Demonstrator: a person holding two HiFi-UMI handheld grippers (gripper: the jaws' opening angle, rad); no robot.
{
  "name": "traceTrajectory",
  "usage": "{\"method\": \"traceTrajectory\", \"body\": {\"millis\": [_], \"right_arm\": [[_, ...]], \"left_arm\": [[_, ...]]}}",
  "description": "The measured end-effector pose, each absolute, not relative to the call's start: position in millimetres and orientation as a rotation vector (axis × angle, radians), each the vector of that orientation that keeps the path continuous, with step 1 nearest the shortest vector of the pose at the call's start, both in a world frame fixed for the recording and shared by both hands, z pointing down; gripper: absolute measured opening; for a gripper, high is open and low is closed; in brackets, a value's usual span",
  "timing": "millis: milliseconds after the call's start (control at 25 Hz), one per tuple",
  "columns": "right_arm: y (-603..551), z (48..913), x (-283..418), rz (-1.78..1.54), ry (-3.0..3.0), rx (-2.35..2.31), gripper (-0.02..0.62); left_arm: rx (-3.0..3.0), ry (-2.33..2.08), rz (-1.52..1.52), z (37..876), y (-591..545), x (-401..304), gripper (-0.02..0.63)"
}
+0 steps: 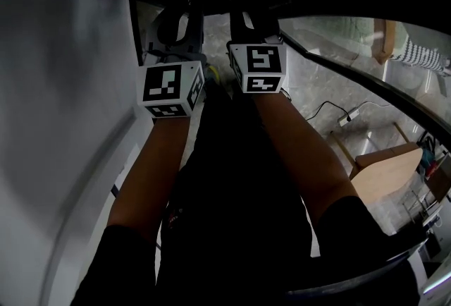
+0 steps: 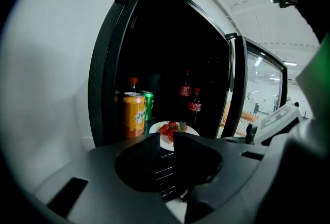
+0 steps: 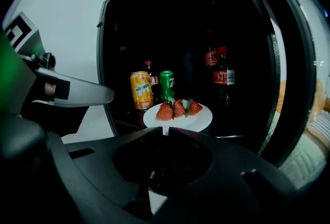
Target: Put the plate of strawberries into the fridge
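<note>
The fridge (image 3: pixel 101 63) is seen open; the plate (image 3: pixel 202 114) of strawberries (image 3: pixel 178 108) is set inside, beside the cans (image 3: pixel 141 90). The left gripper (image 2: pixel 166 138) and right gripper (image 3: pixel 165 131) are closed to a slit, empty, and are best drawn straight back.

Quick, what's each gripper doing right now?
Left gripper: closed to a narrow slit, holding nothing.
Right gripper: closed to a narrow slit, holding nothing.
</note>
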State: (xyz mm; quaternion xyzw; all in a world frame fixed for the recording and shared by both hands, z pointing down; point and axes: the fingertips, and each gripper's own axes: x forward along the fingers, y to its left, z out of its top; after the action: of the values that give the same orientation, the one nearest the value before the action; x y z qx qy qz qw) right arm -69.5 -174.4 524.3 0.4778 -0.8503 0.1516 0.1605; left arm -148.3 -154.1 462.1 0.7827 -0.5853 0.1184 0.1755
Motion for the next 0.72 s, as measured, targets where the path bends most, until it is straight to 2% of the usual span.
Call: {"method": "traceTrajectory", "body": {"millis": [720], "right_arm": [[-202.6, 514.6, -54.5, 0.451, -2.433, 1.414, 0.025]], "left_arm": [[2.234, -1.637, 0.351, 461.6, -171.0, -148.0, 0.066]]}}
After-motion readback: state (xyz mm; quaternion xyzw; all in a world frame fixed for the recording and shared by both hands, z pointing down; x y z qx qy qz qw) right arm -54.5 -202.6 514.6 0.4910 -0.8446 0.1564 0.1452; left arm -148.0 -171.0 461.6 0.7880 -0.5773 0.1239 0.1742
